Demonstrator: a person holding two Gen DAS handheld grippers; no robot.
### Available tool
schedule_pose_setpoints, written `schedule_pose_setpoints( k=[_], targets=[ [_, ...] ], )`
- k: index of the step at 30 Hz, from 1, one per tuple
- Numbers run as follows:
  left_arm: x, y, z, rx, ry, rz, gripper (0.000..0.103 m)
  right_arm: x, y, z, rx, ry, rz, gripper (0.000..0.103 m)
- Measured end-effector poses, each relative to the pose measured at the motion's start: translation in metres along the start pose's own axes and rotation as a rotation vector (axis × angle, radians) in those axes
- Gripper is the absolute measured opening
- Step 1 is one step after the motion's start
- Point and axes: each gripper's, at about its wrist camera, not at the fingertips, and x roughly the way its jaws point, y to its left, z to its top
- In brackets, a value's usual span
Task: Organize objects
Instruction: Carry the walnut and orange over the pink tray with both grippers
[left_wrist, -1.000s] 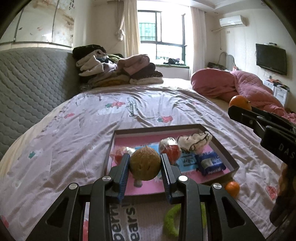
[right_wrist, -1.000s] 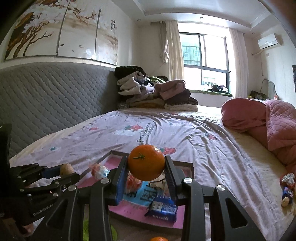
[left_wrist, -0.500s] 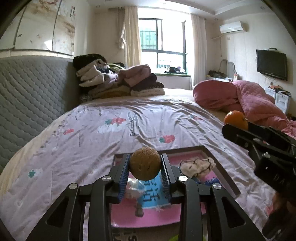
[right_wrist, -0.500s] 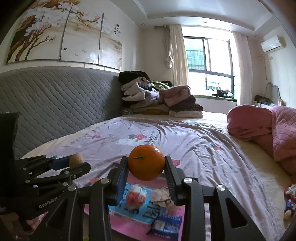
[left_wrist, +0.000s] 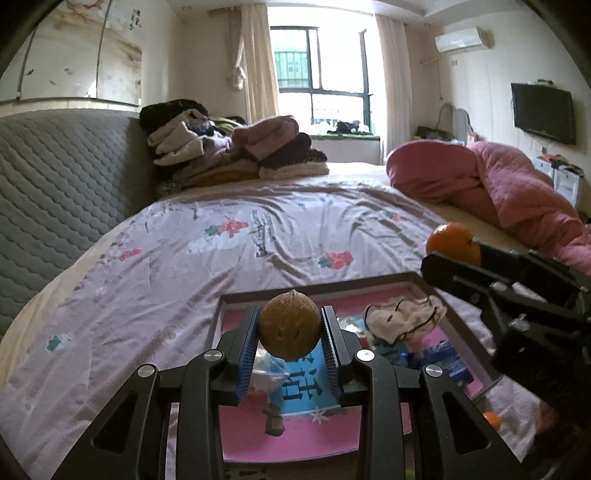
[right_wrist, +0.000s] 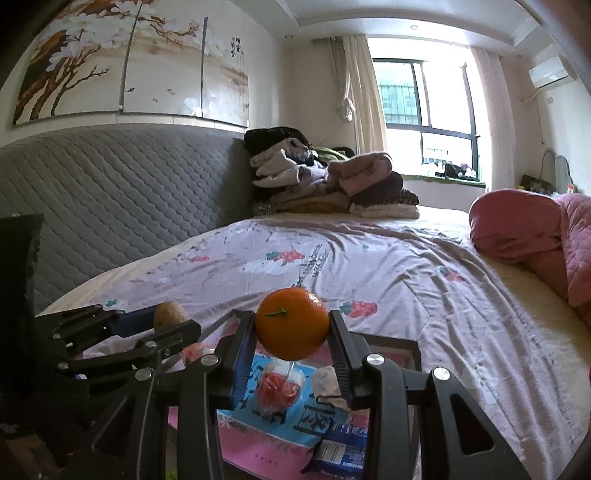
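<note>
**Left wrist view: a walnut in one pair of tongs, an orange in the other, both above the tray**

Left wrist view shows the left tongs (left_wrist: 289, 334) closed partway on a walnut (left_wrist: 289, 325), which sits squarely between the two ribbed pads near their tips, its pointed end up. The pads press on both sides of the shell, and the nut hangs clear above the pink-lined tray (left_wrist: 461, 334) that lies on the bed (left_wrist: 155, 280).

At the right edge of that view the right tongs (left_wrist: 452, 251) reach in from the side, with an orange (left_wrist: 453, 242) showing at their tip, above the tray's far right corner.

Right wrist view shows the right tongs (right_wrist: 292, 334) closed partway on the orange (right_wrist: 292, 328), gripped between the pads at their tips with the stem facing the camera. It too hangs above the tray (right_wrist: 413, 350). To the left, the left tongs (right_wrist: 166, 323) appear side-on with the walnut (right_wrist: 170, 314) at their tip.

Inside the tray lie a clear-wrapped red sweet (right_wrist: 279, 387), a crumpled white wrapper (left_wrist: 404, 319) and a blue snack packet (right_wrist: 341, 454) on a blue printed sheet (left_wrist: 299, 384). A small second orange (left_wrist: 491, 421) rests on the bed just beside the tray's near right corner.
</note>
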Motion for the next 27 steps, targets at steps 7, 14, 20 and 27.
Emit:
schedule_pose_setpoints(
  k=[7, 14, 20, 27],
  targets=[
    [0.017, 0.001, -0.014, -0.003, 0.037, -0.002, 0.033, 0.005, -0.003, -0.011, 0.021, 0.020, 0.004, 0.039],
    [0.027, 0.003, -0.025, -0.011, 0.066, -0.008, 0.033, 0.011, -0.002, -0.024, 0.025, 0.046, 0.031, 0.039],
    [0.033, 0.005, -0.032, -0.018, 0.088, -0.003, 0.033, 0.013, 0.007, -0.033, 0.010, 0.059, 0.060, 0.039],
    [0.037, 0.010, -0.039, -0.025, 0.110, -0.002, 0.033, 0.023, 0.011, -0.042, 0.007, 0.092, 0.055, 0.039]
  ],
)
